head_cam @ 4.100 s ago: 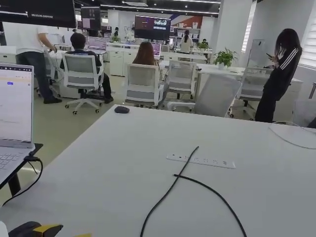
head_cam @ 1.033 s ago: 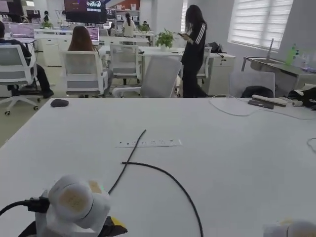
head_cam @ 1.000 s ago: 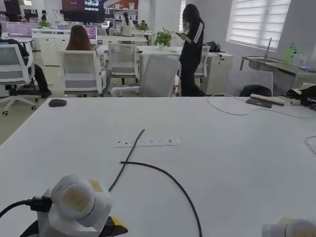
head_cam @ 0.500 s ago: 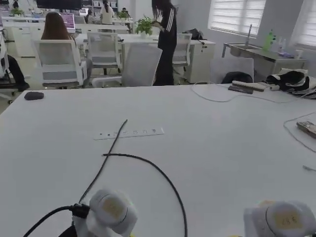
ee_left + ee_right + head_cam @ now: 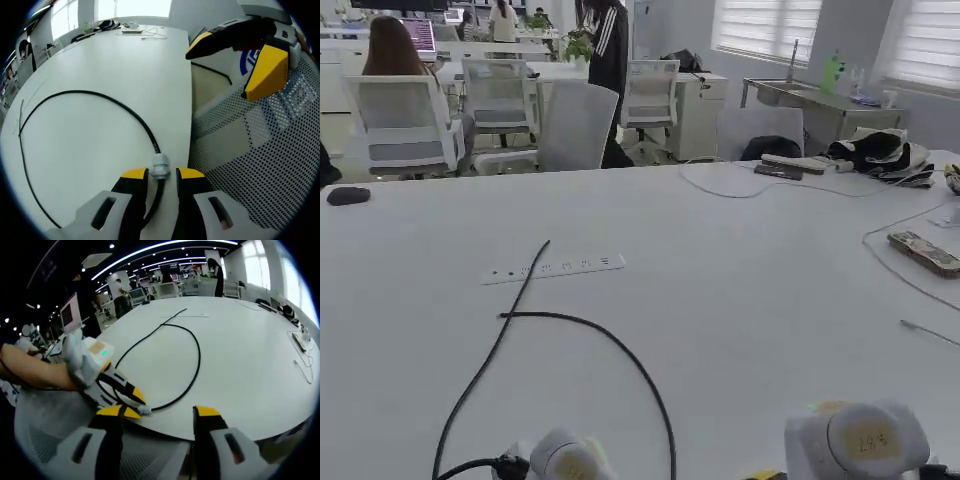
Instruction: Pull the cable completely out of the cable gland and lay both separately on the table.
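Here, left gripper [image 5: 162, 174] tight on the cable [image 5: 155, 192] behind the gland [image 5: 161, 167] — right gripper [image 5: 161, 411] wide, empty.

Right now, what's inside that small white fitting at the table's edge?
The black cable runs through the white cable gland and on between the jaws of the left gripper. Its inside is hidden.

Black cable [image 5: 501, 317] cut off at head view's bottom edge by the tabletop's [image 5: 770, 280] near edge, its gripped stretch hidden between left gripper [image 5: 162, 175] jaws.
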Demonstrator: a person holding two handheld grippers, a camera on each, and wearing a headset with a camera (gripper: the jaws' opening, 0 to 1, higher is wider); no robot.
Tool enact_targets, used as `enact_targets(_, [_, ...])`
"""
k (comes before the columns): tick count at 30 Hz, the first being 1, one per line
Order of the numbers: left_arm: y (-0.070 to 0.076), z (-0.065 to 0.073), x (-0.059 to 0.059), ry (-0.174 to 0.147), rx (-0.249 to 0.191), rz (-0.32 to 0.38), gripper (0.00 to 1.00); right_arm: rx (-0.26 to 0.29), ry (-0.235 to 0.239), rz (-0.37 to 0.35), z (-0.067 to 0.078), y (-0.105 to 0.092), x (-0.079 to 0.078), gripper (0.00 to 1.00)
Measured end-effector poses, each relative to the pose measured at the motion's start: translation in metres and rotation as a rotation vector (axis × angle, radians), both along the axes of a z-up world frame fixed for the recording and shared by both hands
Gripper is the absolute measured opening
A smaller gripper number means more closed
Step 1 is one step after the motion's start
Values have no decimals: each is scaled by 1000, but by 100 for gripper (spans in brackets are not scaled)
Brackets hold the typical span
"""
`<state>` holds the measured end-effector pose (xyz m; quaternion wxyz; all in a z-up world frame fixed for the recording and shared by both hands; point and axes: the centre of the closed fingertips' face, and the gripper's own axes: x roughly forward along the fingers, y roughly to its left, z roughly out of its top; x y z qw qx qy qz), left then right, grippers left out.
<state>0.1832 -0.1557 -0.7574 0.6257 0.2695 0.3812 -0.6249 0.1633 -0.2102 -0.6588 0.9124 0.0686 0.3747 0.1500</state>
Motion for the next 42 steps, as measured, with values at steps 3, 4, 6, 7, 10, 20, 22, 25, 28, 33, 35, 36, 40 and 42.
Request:
enact_targets(3, [-4,-1,-1,7,6,14,20,-2,2,4,0,1,0,58])
enact_targets(4, [-4,-3,2,-26,15,2,18,-3,3,5,-1,1,0,58])
enact_targets(6, [-4,-4,3,-27,19,4,18,-5,5,8,-1,1,-1,58])
enact_targets(7, [-4,-4,3,-17,18,18,18,-6,6,9,-1,1,-1,58])
enact_targets(10, [1,-2,1,-4,41,16,17,-8,7,14,-1,2,-1,57])
enact_targets(20, [16,51,1,21,6,11,17,-18,8,29,-1,3,-3,56])
enact_targets(22, [21,65,-1,29,-16,5,17,-12,12,44,-1,5,-4,55])
enact_targets(25, [30,81,-4,37,-33,-1,17,-22,25,81,-3,9,-6,54])
enact_targets(28, [43,96,-7,28,-39,0,17,-27,36,116,-4,13,-9,52])
enact_targets(33, [57,113,-10,25,-71,17,16,-34,72,287,-4,32,-19,47])
enact_targets(35, [63,119,-15,21,-91,1,16,-22,70,389,2,42,-20,40])
enact_targets(36, [65,121,-17,22,-92,-5,16,-28,76,407,3,43,-18,40])
enact_targets(40, [72,126,-24,3,-92,-43,16,-68,82,564,13,52,-11,39])
enact_targets(42, [74,127,-27,-11,-85,-60,16,-74,56,649,24,65,-2,38])
